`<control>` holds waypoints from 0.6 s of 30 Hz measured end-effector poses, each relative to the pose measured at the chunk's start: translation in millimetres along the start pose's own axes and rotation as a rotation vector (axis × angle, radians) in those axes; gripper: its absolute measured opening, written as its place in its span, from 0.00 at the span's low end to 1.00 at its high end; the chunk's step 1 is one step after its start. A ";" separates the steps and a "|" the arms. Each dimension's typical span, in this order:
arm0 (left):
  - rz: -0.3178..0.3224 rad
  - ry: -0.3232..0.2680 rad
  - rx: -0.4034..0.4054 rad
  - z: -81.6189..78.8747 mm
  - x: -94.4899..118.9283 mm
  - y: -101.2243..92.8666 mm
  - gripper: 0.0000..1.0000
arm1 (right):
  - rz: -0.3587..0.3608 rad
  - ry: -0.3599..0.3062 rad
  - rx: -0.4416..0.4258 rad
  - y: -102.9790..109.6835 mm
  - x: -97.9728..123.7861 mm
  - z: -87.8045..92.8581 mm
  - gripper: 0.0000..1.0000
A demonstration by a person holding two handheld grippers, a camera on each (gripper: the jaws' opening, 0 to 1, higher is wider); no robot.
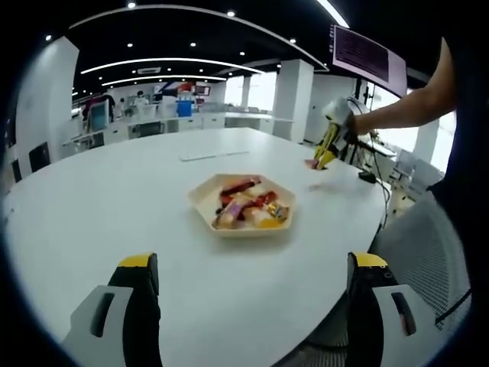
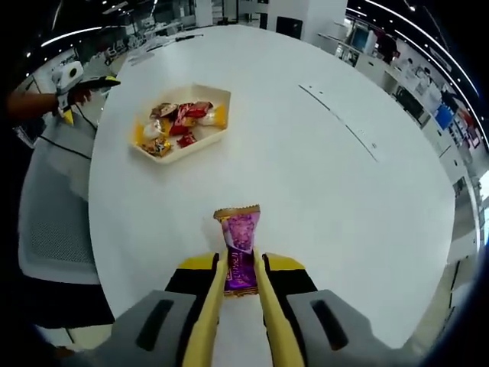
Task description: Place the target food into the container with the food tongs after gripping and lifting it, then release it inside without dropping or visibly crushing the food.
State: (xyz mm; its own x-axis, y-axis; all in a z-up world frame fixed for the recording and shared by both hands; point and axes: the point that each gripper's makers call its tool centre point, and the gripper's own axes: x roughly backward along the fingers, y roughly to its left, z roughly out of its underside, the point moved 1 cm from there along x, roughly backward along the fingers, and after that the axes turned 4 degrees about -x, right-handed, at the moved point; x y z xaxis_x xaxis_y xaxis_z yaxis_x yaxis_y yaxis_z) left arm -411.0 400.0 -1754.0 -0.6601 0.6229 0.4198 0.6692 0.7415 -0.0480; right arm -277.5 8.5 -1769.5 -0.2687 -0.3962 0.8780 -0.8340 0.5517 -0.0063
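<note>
Right gripper (image 2: 238, 284) has it: the jaws are clenched on yellow food tongs (image 2: 205, 325), and the tong tips pinch the lower end of a purple wrapped candy (image 2: 240, 248). The wrapper sticks out ahead of the jaws over the white table (image 2: 367, 206); whether it hangs clear of the surface or brushes it, I cannot tell. No crushing visible so far.

The grip looks made, so by my reading the carry and the drop are what remain. The target, a cream hexagonal tray (image 2: 200, 92), sits well ahead of the jaws and off to their left, already holding several wrapped sweets (image 2: 177, 122). Nothing stands between candy and tray, so it is open tabletop all the way.

Left gripper (image 1: 252, 287) waits with jaws released and wide apart, nothing between them, and the same tray (image 1: 205, 200) straight ahead of them, well clear. Far ahead to the right of those jaws, the other gripper (image 1: 330, 136) works near the table edge (image 1: 359, 237). That rim curves close beside the tray, so the approach should stay over the table.
</note>
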 end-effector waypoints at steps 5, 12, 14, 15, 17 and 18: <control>-0.010 -0.010 -0.001 -1.9 0.7 1.6 1.00 | 0.022 0.004 -0.013 -7.0 6.6 -8.2 0.21; -0.019 -0.010 -0.038 -2.3 1.5 1.7 1.00 | 0.039 -0.001 -0.023 -13.2 16.2 -20.2 0.21; -0.020 -0.011 -0.034 -2.8 1.6 1.6 1.00 | 0.040 -0.004 -0.023 -14.2 17.9 -23.3 0.21; -0.021 -0.014 -0.033 -3.2 1.6 2.0 1.00 | 0.040 -0.004 -0.026 -14.2 18.4 -24.3 0.21; -0.020 -0.017 -0.033 -3.5 1.9 2.1 1.00 | 0.040 0.002 -0.025 -13.0 19.4 -26.0 0.21; -0.021 -0.016 -0.033 -3.3 2.1 2.3 1.00 | 0.042 0.003 -0.025 -13.1 20.2 -27.1 0.21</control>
State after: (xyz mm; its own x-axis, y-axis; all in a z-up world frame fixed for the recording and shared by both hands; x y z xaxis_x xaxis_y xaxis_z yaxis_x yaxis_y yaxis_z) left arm -409.7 402.2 -1750.2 -0.6795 0.6113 0.4057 0.6658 0.7461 -0.0089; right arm -258.9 13.2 -1738.8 -0.3016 -0.3703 0.8786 -0.8099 0.5858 -0.0311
